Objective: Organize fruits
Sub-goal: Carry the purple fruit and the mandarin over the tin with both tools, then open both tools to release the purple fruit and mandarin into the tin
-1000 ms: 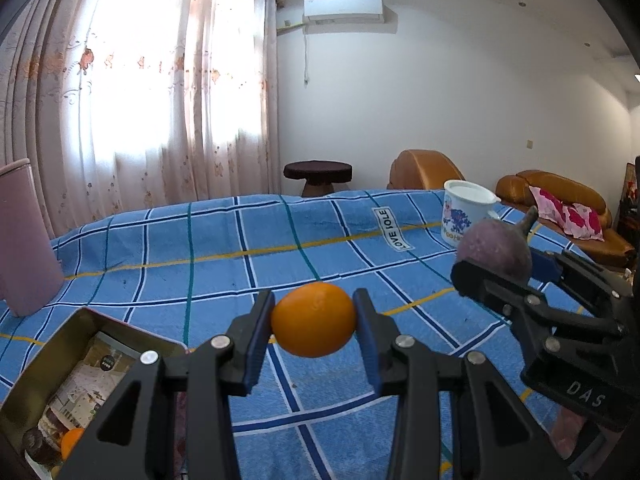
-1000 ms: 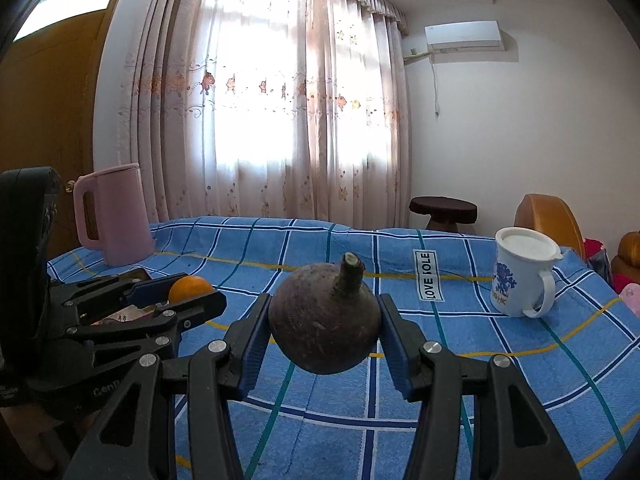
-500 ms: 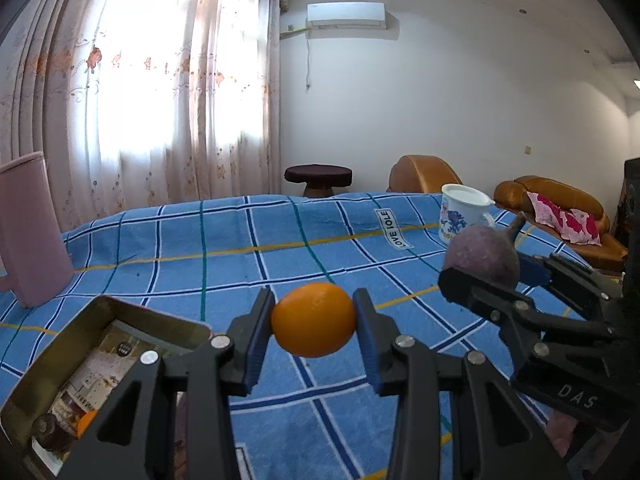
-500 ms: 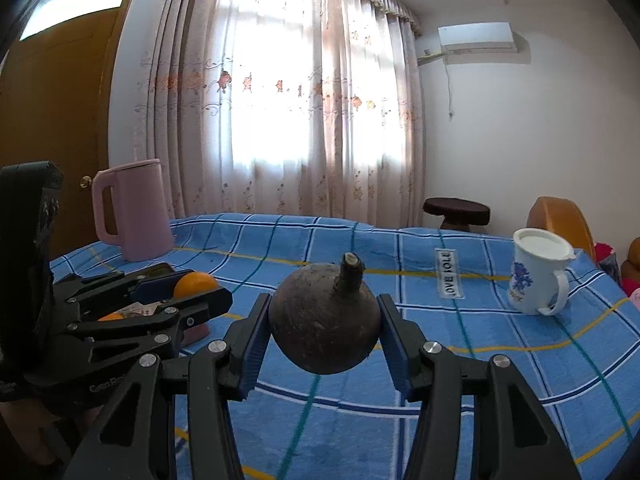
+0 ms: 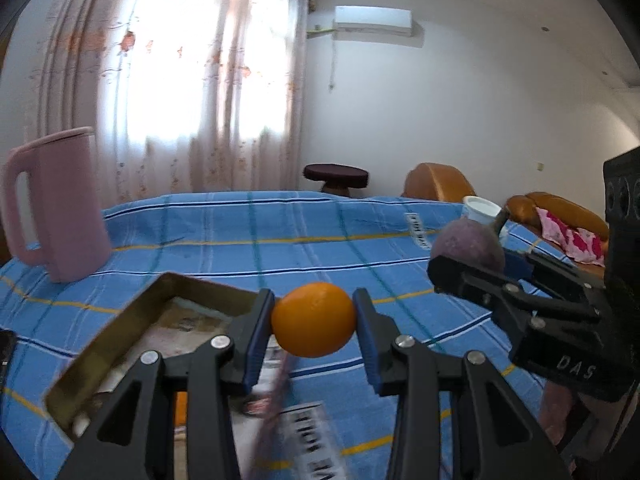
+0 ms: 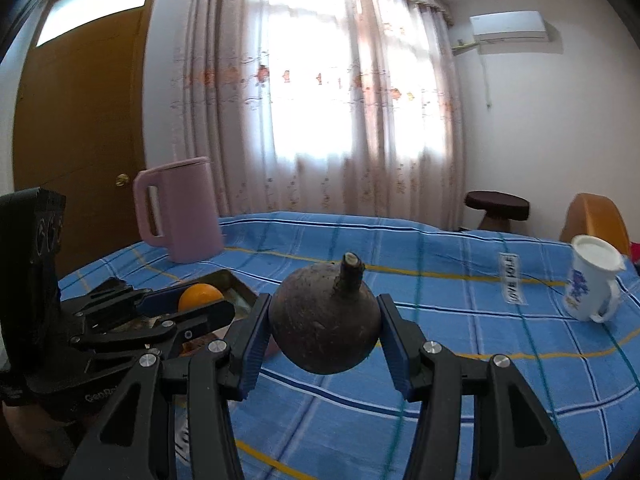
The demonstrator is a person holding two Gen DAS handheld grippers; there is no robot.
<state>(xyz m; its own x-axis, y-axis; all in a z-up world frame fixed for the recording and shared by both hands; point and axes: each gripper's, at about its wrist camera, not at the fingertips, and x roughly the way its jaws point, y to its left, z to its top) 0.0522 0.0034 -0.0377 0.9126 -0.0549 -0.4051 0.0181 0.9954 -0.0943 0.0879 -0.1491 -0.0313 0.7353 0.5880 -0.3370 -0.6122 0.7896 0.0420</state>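
My left gripper (image 5: 314, 322) is shut on an orange (image 5: 314, 319), held in the air just right of a brass-coloured tin box (image 5: 120, 328) that lies on the blue checked cloth. Another orange fruit (image 5: 180, 402) shows inside the box, mostly hidden by my fingers. My right gripper (image 6: 324, 330) is shut on a dark purple round fruit with a stub stem (image 6: 325, 326), above the cloth. In the left wrist view the right gripper (image 5: 472, 264) and the purple fruit (image 5: 468, 246) hang at the right. In the right wrist view the left gripper (image 6: 192, 300) with the orange (image 6: 200, 295) is at the left, over the box (image 6: 236, 286).
A pink jug (image 5: 60, 204) stands at the far left of the table (image 5: 280, 236), behind the box. A white mug with blue print (image 6: 592, 280) stands at the far right. Printed papers (image 5: 312, 440) lie near the front edge. A stool and brown sofas stand beyond the table.
Both grippers have swung left with their fruits. The tin box and pink jug have come further into view; the white mug has slid to the right edge.
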